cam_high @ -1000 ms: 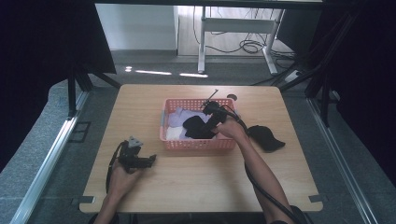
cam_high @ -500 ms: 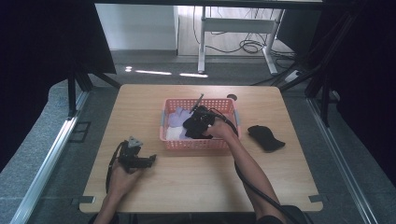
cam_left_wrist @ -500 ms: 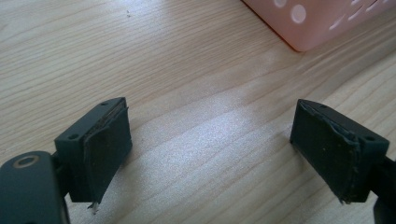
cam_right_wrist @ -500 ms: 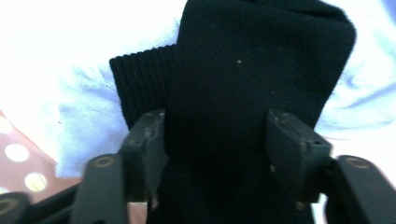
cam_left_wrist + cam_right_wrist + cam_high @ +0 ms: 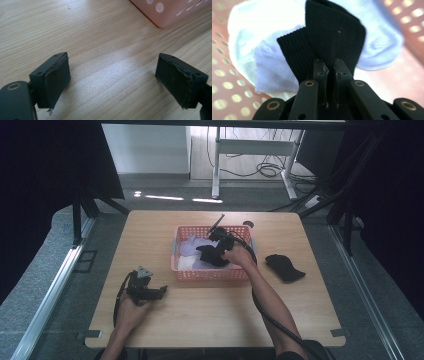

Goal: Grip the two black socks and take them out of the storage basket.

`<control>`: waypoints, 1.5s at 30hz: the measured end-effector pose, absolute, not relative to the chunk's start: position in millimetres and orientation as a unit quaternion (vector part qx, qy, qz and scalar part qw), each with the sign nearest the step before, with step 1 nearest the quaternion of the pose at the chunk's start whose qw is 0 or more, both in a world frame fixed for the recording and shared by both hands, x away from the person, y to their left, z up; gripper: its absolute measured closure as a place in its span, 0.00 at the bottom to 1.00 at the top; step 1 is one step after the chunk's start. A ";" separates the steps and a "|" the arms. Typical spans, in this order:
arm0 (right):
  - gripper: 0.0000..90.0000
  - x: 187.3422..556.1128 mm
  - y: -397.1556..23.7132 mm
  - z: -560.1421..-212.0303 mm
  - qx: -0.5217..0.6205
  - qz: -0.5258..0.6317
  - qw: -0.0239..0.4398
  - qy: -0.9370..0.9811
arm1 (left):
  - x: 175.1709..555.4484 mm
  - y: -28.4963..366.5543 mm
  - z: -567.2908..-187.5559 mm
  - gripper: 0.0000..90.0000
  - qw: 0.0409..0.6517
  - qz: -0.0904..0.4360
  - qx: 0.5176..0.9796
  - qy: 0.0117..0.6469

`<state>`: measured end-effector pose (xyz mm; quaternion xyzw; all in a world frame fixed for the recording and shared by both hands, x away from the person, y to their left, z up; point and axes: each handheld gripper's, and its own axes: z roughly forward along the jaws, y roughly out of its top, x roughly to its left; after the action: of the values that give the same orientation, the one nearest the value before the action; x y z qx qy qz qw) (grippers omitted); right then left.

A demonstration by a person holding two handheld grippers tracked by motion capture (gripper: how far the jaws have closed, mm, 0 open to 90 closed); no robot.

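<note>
Since the earlier frames, my right gripper (image 5: 214, 251) has travelled from the right end of the pink basket (image 5: 210, 275) toward its middle, and its jaws have just been closing. In the right gripper view they stand nearly together, pinching a fold of the black sock (image 5: 329, 37) between the pads (fabric is visible on both sides of the jaws). That sock lies inside the basket, on top of the white and pale lilac socks (image 5: 257, 50), directly ahead of and touching the right gripper. Its long axis runs away from the jaws, with the ribbed cuff off to the left in that view. I judge the coming move to be a lift up and out toward the second black sock (image 5: 284, 267), which rests on the table (image 5: 210, 325) just right of the basket, nearer my right hand. My left gripper (image 5: 112, 82) rests on the table, well left of the basket, with jaws wide apart and holding nothing.
</note>
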<state>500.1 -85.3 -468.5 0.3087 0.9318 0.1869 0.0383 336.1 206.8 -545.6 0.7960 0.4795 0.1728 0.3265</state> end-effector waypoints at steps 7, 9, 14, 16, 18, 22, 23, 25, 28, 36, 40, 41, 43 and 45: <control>0.91 496.9 -92.7 -437.7 0.308 0.215 0.061 0.925 | 336.1 206.6 -545.7 0.14 0.326 0.174 0.796 0.479; 0.91 495.6 -94.8 -429.2 0.309 0.222 0.068 0.922 | 336.1 206.6 -545.6 0.14 0.326 0.173 0.796 0.479; 0.91 492.7 -100.8 -411.9 0.308 0.240 0.078 0.917 | 336.1 206.4 -545.8 0.14 0.327 0.174 0.795 0.480; 0.91 491.2 -102.9 -408.0 0.308 0.240 0.083 0.917 | 336.1 206.2 -545.9 0.14 0.328 0.174 0.795 0.480; 0.91 489.8 -105.8 -404.8 0.307 0.243 0.087 0.916 | 336.0 206.1 -546.0 0.14 0.329 0.174 0.794 0.481; 0.91 487.4 -112.5 -399.4 0.307 0.246 0.095 0.914 | 336.0 206.0 -545.9 0.14 0.328 0.174 0.794 0.482; 0.90 486.5 -114.6 -397.9 0.309 0.246 0.097 0.913 | 336.0 206.0 -546.0 0.14 0.329 0.174 0.794 0.482; 0.91 485.4 -120.5 -394.3 0.312 0.247 0.102 0.912 | 336.1 205.9 -546.0 0.14 0.329 0.174 0.794 0.481; 0.90 483.4 -129.9 -389.5 0.321 0.254 0.106 0.906 | 336.1 205.8 -546.1 0.14 0.329 0.175 0.794 0.481; 0.90 478.3 -157.9 -381.7 0.340 0.261 0.120 0.895 | 336.0 205.7 -546.0 0.14 0.328 0.175 0.794 0.481; 0.90 476.2 -171.7 -380.3 0.349 0.260 0.127 0.891 | 336.0 206.0 -545.9 0.14 0.326 0.175 0.795 0.480; 0.90 475.8 -175.6 -380.1 0.351 0.259 0.129 0.890 | 336.0 205.9 -545.9 0.14 0.327 0.175 0.795 0.480; 0.90 475.2 -183.3 -380.2 0.357 0.261 0.132 0.887 | 336.0 206.0 -545.8 0.14 0.326 0.175 0.795 0.480; 0.90 474.2 -191.5 -380.3 0.363 0.260 0.135 0.885 | 336.0 206.2 -545.7 0.14 0.325 0.175 0.796 0.480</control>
<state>474.2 -191.5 -380.3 0.3630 0.8845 0.2600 0.1350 336.0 206.2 -545.7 0.7960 0.4795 0.1748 0.3254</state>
